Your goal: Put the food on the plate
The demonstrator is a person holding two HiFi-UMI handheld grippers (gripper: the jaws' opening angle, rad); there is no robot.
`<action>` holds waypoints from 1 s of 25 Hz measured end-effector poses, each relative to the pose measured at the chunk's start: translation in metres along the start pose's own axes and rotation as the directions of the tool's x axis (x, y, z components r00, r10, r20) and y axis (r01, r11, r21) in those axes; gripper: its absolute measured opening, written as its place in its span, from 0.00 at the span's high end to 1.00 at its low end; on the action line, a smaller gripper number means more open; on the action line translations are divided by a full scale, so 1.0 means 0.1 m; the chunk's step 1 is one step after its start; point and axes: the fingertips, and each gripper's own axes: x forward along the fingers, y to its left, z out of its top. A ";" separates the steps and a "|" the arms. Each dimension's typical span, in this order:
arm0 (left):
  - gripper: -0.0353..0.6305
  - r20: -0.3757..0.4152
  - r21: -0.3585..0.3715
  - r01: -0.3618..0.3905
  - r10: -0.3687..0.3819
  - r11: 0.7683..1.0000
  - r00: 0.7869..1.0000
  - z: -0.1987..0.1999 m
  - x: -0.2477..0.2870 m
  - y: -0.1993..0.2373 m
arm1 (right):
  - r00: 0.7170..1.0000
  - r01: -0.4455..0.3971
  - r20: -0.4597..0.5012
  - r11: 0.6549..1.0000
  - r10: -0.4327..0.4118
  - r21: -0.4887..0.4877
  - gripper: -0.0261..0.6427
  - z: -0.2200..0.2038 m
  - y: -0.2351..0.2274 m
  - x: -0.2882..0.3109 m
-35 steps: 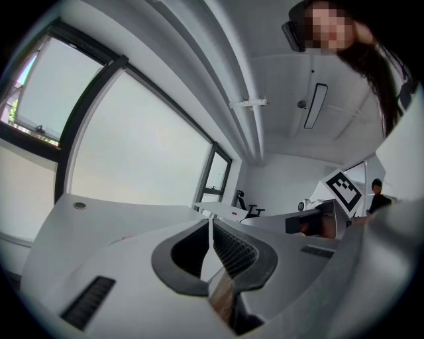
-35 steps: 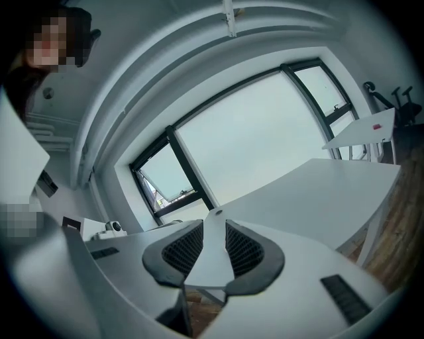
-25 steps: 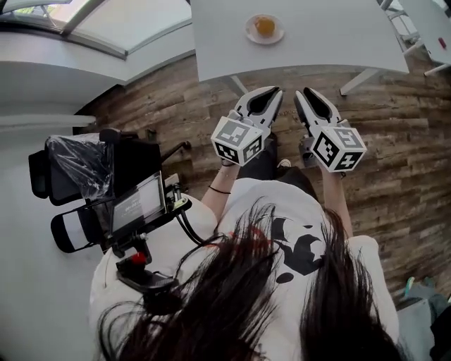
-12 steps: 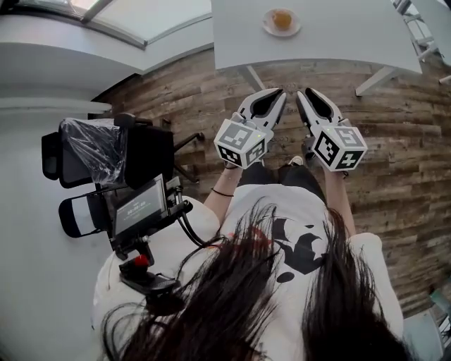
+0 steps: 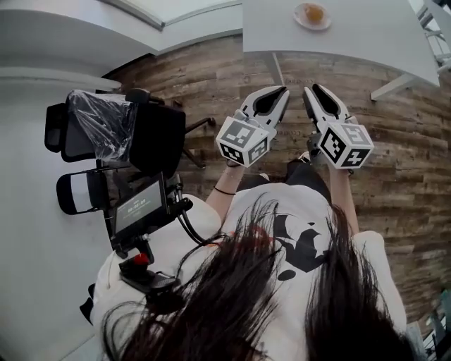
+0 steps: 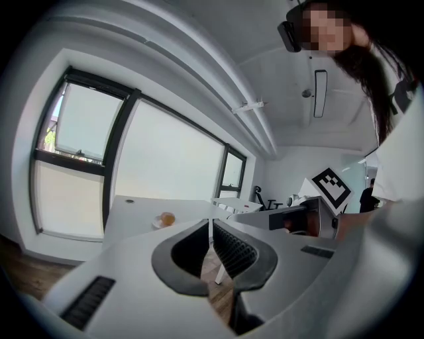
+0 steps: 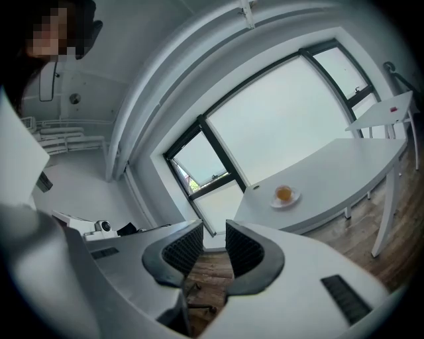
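Note:
An orange piece of food [image 5: 314, 12] lies on a small white plate [image 5: 306, 19] on the white table [image 5: 366, 39] at the top of the head view. Both grippers hang side by side above the wooden floor, well short of the table. The left gripper [image 5: 284, 89] is shut with nothing between its jaws. My right gripper [image 5: 309, 89] is shut and empty too. The left gripper view has its closed jaws [image 6: 211, 225] low in the middle, with the plate [image 6: 159, 224] and food [image 6: 167, 218] far off. In the right gripper view, the plate [image 7: 293, 198] and food [image 7: 284, 193] lie beyond the jaws [image 7: 214, 228].
A black office chair [image 5: 151, 137] with a plastic-wrapped back stands on the floor to the left. A screen device [image 5: 139, 206] hangs at the person's chest. A table leg [image 5: 396, 86] slants down at the right. A second white table [image 7: 387, 111] stands further right.
The table and plate have slid right and up in the head view, and the chair has moved up. Both grippers keep their pose and stay shut.

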 end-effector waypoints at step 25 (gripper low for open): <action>0.94 0.036 -0.013 0.132 -0.131 0.991 0.991 -0.52 -2.11 -0.45 | 0.992 0.127 0.028 0.990 -0.126 -0.054 0.79 -1.22 1.84 -0.95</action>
